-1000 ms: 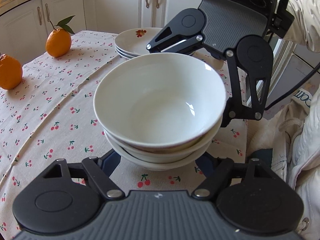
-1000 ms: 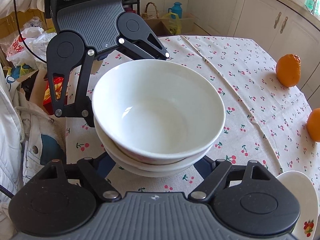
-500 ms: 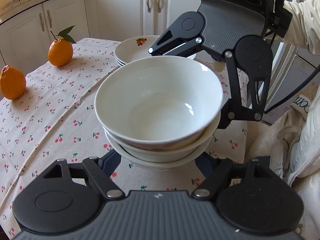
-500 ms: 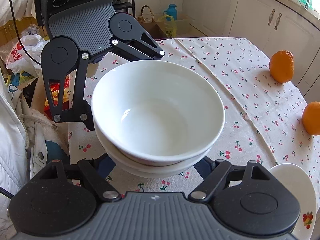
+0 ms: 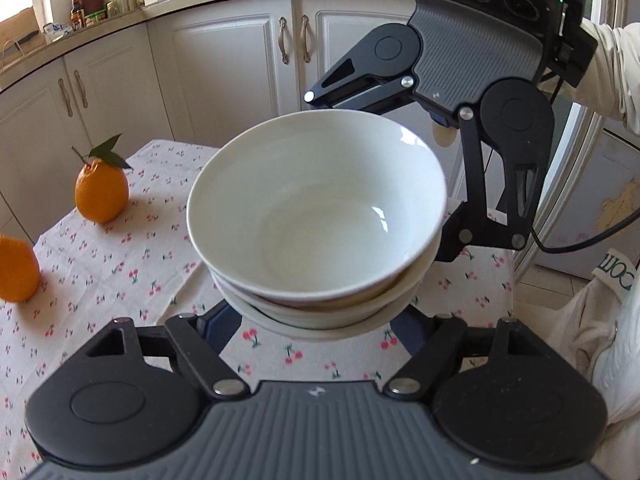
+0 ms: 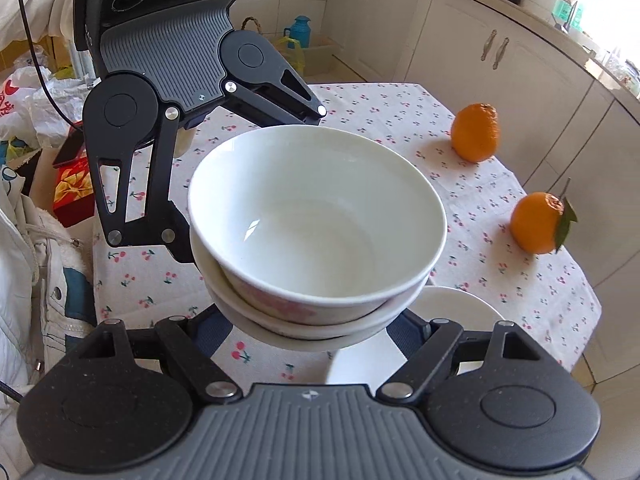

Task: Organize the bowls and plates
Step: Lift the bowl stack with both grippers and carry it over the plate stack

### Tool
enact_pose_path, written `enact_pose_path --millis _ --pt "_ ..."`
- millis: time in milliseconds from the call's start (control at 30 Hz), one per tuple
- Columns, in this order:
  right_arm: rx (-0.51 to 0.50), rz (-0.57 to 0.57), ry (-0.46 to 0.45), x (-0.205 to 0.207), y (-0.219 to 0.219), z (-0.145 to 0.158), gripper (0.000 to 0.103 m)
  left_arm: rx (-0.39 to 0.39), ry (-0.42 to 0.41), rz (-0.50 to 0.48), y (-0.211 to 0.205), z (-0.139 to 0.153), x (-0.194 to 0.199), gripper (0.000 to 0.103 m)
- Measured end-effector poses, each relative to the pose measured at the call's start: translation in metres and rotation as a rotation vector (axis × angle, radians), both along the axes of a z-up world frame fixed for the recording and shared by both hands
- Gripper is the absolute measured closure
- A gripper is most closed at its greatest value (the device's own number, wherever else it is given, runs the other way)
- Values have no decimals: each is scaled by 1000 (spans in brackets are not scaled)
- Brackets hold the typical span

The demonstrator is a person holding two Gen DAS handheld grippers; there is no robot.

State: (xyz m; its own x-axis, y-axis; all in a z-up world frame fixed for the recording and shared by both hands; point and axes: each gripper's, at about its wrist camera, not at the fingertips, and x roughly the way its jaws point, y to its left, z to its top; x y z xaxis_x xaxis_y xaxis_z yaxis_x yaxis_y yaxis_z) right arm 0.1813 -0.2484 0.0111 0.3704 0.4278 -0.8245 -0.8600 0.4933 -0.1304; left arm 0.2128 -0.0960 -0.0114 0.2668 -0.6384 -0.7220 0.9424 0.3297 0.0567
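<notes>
A stack of white bowls [image 5: 320, 216] is held up in the air between my two grippers, above the cherry-print tablecloth [image 5: 132, 272]. The stack also shows in the right wrist view [image 6: 316, 220]. My left gripper [image 5: 316, 320] clasps the lower bowls from one side; its fingertips are hidden under the stack. My right gripper [image 6: 316, 328] clasps the stack from the opposite side, fingertips hidden too. Each gripper faces the other across the bowls. A stack of white plates [image 6: 400, 344] lies on the table below the bowls in the right wrist view.
Two oranges [image 5: 102, 192] [image 5: 16, 268] sit on the table, also in the right wrist view [image 6: 476, 132] [image 6: 538, 224]. White kitchen cabinets [image 5: 224, 64] stand beyond the table. Bags and a red box [image 6: 72, 188] lie on the floor past the table edge.
Both grippers have lifted the bowl stack well above the table and carried it toward the plates. The plates have gone from the left view and now lie under the bowls in the right view.
</notes>
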Motion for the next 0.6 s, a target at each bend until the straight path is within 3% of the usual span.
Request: enact_pose_path --millis 300,600 --pt "-21 -101 -20 25 -60 -3 16 -7 -15 -53 -62 -9 33 23" --pt "-18 -151 20 38 -90 -26 16 19 13 -72 -91 -28 48 23"
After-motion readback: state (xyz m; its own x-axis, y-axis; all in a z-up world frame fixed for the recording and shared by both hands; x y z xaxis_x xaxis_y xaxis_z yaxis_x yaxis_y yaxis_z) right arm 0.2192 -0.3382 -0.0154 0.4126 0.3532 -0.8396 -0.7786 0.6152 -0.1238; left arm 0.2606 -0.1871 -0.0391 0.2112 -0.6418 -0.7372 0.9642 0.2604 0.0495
